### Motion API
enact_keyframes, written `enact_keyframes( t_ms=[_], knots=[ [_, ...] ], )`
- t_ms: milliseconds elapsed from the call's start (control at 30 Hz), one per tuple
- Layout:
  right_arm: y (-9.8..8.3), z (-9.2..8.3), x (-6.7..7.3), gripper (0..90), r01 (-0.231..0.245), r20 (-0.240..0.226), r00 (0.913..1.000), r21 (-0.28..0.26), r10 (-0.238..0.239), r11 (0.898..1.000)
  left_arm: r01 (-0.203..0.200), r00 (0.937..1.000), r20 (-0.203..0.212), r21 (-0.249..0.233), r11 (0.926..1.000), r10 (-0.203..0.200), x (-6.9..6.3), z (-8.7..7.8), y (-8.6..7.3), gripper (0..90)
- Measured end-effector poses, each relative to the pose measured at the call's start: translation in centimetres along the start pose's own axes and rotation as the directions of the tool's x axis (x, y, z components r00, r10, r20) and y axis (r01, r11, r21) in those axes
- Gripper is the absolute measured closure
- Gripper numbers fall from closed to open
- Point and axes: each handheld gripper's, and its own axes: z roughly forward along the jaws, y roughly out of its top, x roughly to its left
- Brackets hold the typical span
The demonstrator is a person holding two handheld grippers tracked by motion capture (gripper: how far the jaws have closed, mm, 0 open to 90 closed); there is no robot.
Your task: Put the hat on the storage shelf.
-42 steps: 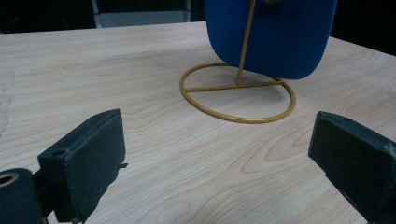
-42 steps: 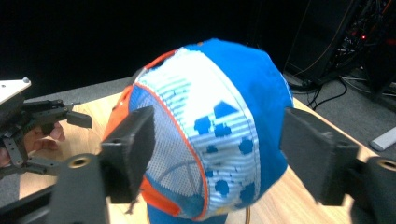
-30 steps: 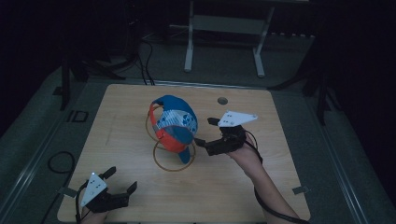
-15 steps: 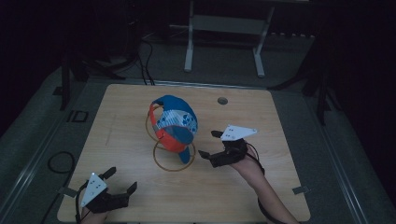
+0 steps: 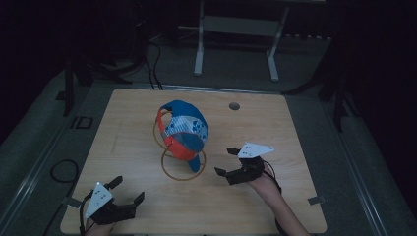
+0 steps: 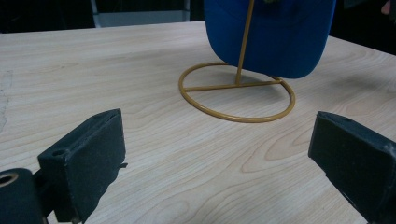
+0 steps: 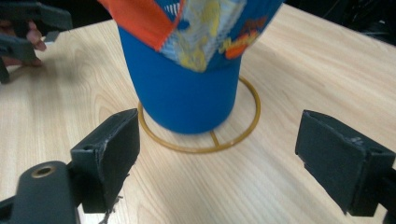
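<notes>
Cap: hanging on a gold wire stand at table centre.
Right claw: gaping wide, sitting at the stand's 3 o'clock.
Left claw: gaping wide, resting at 7 o'clock.

On the table stood one cap, one wire stand, and two grippers, left and right.

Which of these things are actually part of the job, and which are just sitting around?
Part of the job:
cap, blue, orange and patterned
gold wire stand that carries it
right gripper, open, near the cap
left gripper, open, at the table's near edge

Just lying about:
cables on the floor
metal frame behind the table
</notes>
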Motion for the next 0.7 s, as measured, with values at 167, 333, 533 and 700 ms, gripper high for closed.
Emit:
enact_keyframes(
  t_ms=[167, 333, 533, 700],
  knots=[
    [-1.5, 0.0, -0.1, 13.8, -0.017, -0.004, 0.9998, 0.017, 0.017, 1.0, 0.0, 1.0, 0.002, 0.001, 1.0, 0.0, 0.0, 0.0, 0.0, 4.2],
    [-2.9, 0.0, -0.2, 13.8, -0.026, -0.011, 0.9996, 0.036, 0.027, 0.999, -0.005, 1.0, -0.001, 0.004, 1.0, 0.005, 0.0, 0.1, 0.0, 4.2],
    [-4.4, -0.3, -0.3, 14.0, -0.031, -0.016, 0.9994, 0.053, 0.032, 0.998, -0.003, 1.0, 0.0, 0.003, 1.0, 0.003, 0.0, 0.1, 0.0, 4.2],
    [-5.5, -0.6, -0.5, 14.2, -0.04, -0.011, 0.9991, 0.062, 0.041, 0.997, -0.002, 1.0, -0.001, 0.004, 1.0, 0.002, 0.0, 0.1, 0.0, 4.2]
  ],
)
